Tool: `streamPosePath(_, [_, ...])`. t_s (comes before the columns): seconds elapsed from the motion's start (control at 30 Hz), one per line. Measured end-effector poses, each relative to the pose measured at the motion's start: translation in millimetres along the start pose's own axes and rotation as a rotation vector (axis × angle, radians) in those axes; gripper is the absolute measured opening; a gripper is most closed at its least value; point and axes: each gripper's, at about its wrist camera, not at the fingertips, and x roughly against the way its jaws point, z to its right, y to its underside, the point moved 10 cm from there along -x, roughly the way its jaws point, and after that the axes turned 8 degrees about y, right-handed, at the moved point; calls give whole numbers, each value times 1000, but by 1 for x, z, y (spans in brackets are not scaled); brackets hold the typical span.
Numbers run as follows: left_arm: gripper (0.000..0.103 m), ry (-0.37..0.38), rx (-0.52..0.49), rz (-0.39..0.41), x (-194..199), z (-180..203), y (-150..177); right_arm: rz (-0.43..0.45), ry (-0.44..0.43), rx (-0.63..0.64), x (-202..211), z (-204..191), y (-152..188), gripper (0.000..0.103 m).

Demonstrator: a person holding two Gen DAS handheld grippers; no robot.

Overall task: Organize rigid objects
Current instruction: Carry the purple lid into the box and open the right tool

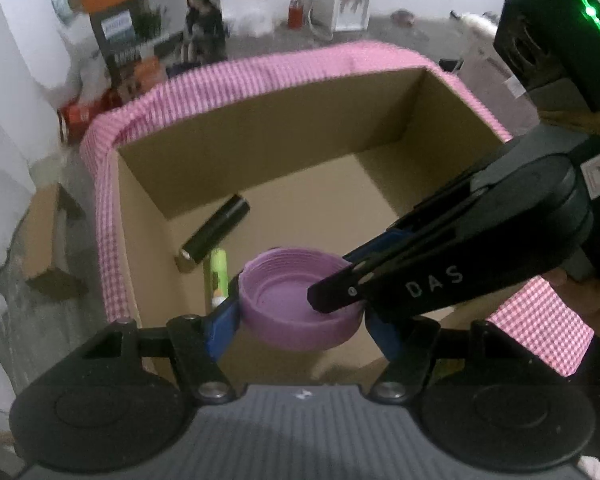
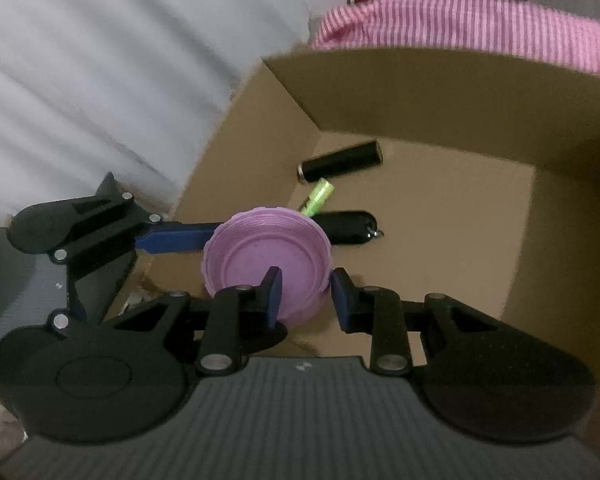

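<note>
A purple plastic lid [image 1: 296, 298] hangs hollow side up over the open cardboard box [image 1: 260, 128]. My left gripper [image 1: 300, 320] is shut on the lid, one blue finger on each side of it. My right gripper [image 2: 306, 298] straddles the lid's near rim [image 2: 266, 264], one finger inside the hollow, one outside; its jaws stand slightly apart and I cannot tell if they pinch the rim. On the box floor lie a black cylinder [image 2: 340, 160], a green tube [image 2: 318, 196] and a black key-fob shape [image 2: 350, 226].
The box rim is wrapped in pink checked cloth [image 1: 236, 76]. A second small cardboard box [image 1: 48, 248] lies on the floor to the left. Clutter, posters and a water dispenser [image 1: 344, 0] stand at the back wall.
</note>
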Motion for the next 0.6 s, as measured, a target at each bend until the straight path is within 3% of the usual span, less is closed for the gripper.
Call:
streamPosePath(0.2, [70,24,53,-83,-18,-10,6,-92,-14,-16,-23,4,5,28])
streamPosePath(0.4, [77,32,52,-88,-19,-7,4,-161,-24,3,-37,1,12,28])
streamPosePath(0.6, [77,42,61,-92,-18,-5,4,-163,-34,7,-40,-2,12,31])
